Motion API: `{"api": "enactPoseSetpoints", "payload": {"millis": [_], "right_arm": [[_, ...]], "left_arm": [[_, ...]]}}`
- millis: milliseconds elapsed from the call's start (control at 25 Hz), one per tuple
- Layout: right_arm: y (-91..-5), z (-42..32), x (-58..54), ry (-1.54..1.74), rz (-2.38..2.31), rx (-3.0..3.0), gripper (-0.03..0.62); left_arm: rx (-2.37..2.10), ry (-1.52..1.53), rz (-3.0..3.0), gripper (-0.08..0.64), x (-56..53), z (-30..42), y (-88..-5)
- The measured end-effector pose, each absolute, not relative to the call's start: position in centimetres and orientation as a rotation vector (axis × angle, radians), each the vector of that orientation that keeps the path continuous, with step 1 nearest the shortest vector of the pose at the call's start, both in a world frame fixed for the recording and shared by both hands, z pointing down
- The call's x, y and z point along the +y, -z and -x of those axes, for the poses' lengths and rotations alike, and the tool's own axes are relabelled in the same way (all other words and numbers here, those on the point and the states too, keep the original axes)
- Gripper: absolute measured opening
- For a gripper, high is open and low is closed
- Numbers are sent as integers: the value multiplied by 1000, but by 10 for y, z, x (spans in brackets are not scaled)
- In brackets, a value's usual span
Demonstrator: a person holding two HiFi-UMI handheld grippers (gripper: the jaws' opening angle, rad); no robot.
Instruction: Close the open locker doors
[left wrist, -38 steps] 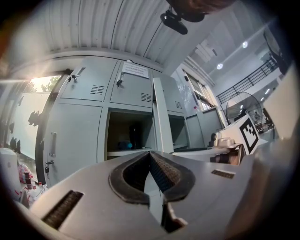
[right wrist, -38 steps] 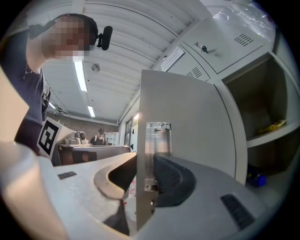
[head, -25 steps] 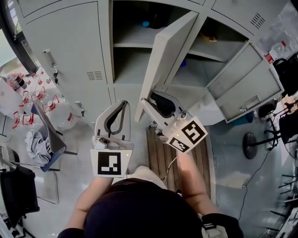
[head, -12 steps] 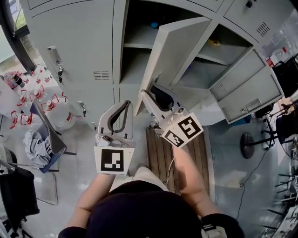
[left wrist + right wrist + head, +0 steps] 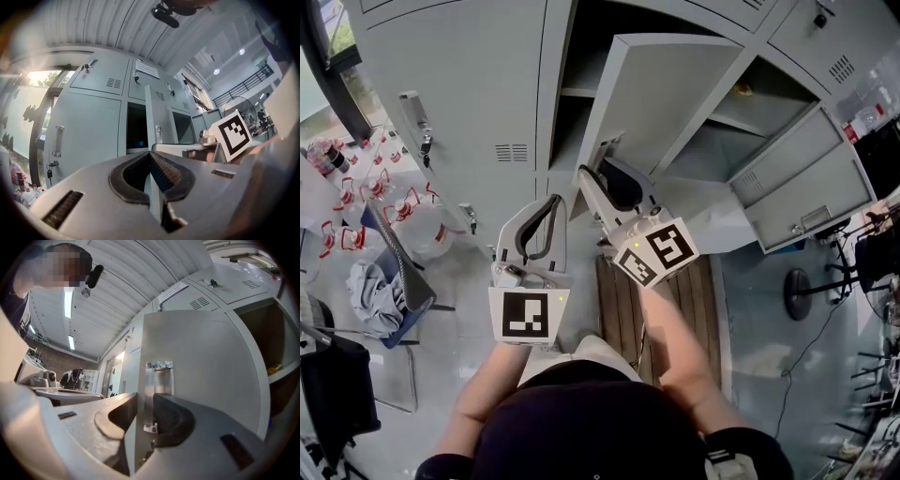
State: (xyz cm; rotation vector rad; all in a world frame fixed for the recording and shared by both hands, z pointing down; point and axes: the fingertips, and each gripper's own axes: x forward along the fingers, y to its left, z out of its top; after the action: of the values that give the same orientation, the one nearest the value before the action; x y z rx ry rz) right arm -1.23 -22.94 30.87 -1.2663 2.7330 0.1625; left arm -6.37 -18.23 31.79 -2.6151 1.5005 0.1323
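Note:
The middle locker's grey door (image 5: 666, 103) stands swung out from its dark opening (image 5: 581, 56). My right gripper (image 5: 602, 171) is shut on that door's free edge, near the latch plate (image 5: 159, 376). In the right gripper view the door (image 5: 206, 362) fills the frame and its edge runs between my right gripper's (image 5: 145, 401) two pads. My left gripper (image 5: 554, 201) hovers to the left, shut and empty, pointing at the lockers. In the left gripper view its tips (image 5: 150, 153) meet below the door seen edge-on (image 5: 150, 117). A second door (image 5: 811, 178) hangs open at the right.
Closed lockers with a handle (image 5: 412, 112) stand at the left. Below them are water jugs (image 5: 412, 225) and a chair with a cloth (image 5: 380, 286). A wooden pallet (image 5: 623, 300) lies on the floor under my right arm. An office chair base (image 5: 802, 291) and cables sit at the right.
My right gripper has moved left in the head view with the door's edge in it, and the door has swung with it. My left gripper has shifted a little toward the lockers.

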Motion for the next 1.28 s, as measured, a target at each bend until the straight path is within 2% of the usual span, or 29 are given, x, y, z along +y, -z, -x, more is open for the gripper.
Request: {"api": "enactPoseSetpoints", "payload": {"millis": [1280], "right_arm": [[-309, 39, -307, -164, 1363, 2671, 89]], "left_arm": [[1541, -127, 2634, 3, -240, 95, -334]]}}
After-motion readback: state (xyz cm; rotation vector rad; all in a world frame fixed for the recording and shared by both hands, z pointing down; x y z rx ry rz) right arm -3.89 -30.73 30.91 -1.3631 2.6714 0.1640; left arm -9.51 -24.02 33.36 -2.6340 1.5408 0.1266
